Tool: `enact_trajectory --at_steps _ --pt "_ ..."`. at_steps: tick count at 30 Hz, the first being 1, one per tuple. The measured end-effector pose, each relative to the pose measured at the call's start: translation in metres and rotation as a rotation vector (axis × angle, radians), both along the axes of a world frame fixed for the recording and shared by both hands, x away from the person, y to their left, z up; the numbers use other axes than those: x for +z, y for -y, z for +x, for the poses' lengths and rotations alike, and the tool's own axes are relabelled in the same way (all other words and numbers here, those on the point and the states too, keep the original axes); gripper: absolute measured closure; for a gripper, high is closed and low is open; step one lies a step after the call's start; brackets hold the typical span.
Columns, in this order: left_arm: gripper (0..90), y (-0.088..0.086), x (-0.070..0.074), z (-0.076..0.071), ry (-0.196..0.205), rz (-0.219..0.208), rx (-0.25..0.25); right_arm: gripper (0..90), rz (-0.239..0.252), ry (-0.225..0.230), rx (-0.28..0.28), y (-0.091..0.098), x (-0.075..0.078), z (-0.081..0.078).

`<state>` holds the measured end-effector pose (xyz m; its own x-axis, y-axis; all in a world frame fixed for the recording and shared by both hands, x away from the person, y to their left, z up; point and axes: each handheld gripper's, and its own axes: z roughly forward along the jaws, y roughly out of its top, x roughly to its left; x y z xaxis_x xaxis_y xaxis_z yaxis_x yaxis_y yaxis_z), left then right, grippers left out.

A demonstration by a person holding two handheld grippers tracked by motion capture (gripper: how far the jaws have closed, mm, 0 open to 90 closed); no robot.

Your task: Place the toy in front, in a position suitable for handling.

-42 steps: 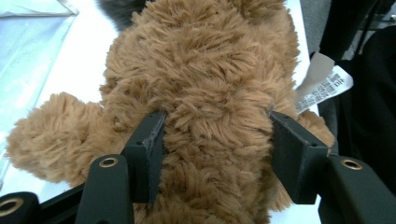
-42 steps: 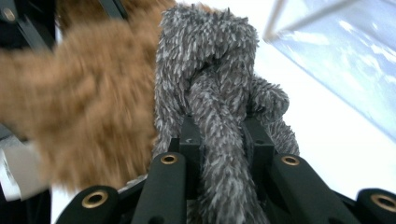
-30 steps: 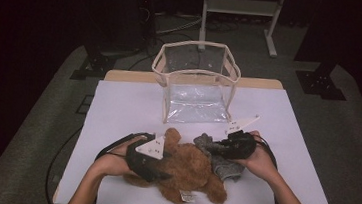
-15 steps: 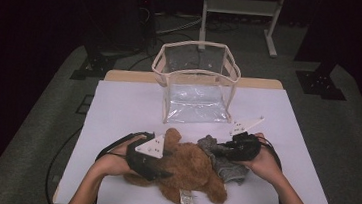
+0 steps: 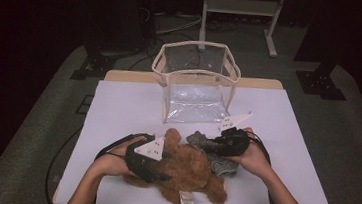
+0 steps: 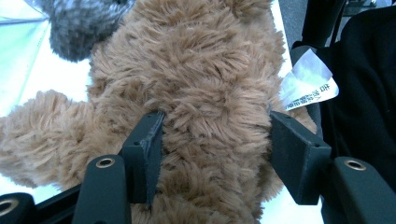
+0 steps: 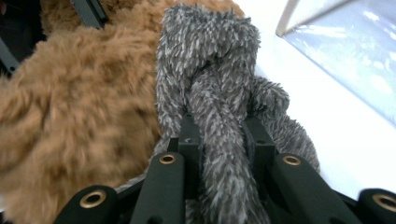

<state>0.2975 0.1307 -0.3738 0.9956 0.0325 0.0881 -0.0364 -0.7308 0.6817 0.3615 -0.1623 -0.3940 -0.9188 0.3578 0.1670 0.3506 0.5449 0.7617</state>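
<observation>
left claw (image 6: 212,154): clamps brown teddy bear (image 6: 196,79) | right claw (image 7: 222,140): pinches grey plush (image 7: 210,56)

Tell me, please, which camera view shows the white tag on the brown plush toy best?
The left gripper view: the white tag is close there, with print visible, at the brown plush toy's edge. The high view shows it as a tiny pale patch at the toy's near end. The right gripper view shows brown fur beside the grey plush.

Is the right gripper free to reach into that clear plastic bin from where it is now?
Probably yes: the right gripper, shut on the grey plush toy, sits just before the clear bin, whose top is open, with only bare table between them.
</observation>
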Motion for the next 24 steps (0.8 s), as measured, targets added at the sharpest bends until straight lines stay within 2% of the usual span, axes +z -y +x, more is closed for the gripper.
enact_trajectory --at_steps 5,7,9,11,13,15,16,20,22,24 --pt "39.2 0.001 0.0 0.001 0.002 0.003 0.002 72.4 -0.001 -0.033 -0.042 0.03 -0.012 -0.01" --pt "39.2 0.002 0.0 0.002 0.001 0.004 0.006 72.5 -0.026 -0.028 -0.054 0.04 -0.013 -0.015" --pt "39.2 0.003 0.0 0.003 0.004 0.004 0.012 72.6 -0.037 -0.015 -0.06 0.043 -0.011 -0.018" --pt "39.2 0.003 0.001 0.003 0.004 0.003 0.015 72.6 -0.019 -0.003 -0.049 0.041 -0.005 -0.021" --pt "39.2 0.002 0.001 0.004 0.005 -0.002 0.021 72.6 0.002 0.012 -0.026 0.035 0.0 -0.025" --pt "39.4 0.001 0.0 0.005 0.001 -0.015 0.028 72.5 -0.004 0.021 -0.005 0.028 0.001 -0.028" --pt "39.4 0.0 0.0 0.005 0.001 -0.018 0.03 72.5 -0.006 0.02 -0.001 0.027 -0.001 -0.028" --pt "39.4 0.001 0.0 0.005 0.007 -0.021 0.035 72.5 0.026 -0.042 -0.019 0.037 -0.019 -0.025" --pt "39.3 0.002 0.0 0.006 0.008 -0.018 0.038 72.5 0.001 -0.034 -0.04 0.044 -0.018 -0.027" --pt "39.3 0.003 0.0 0.006 0.009 -0.017 0.036 72.6 0.005 -0.023 -0.046 0.048 -0.009 -0.028"
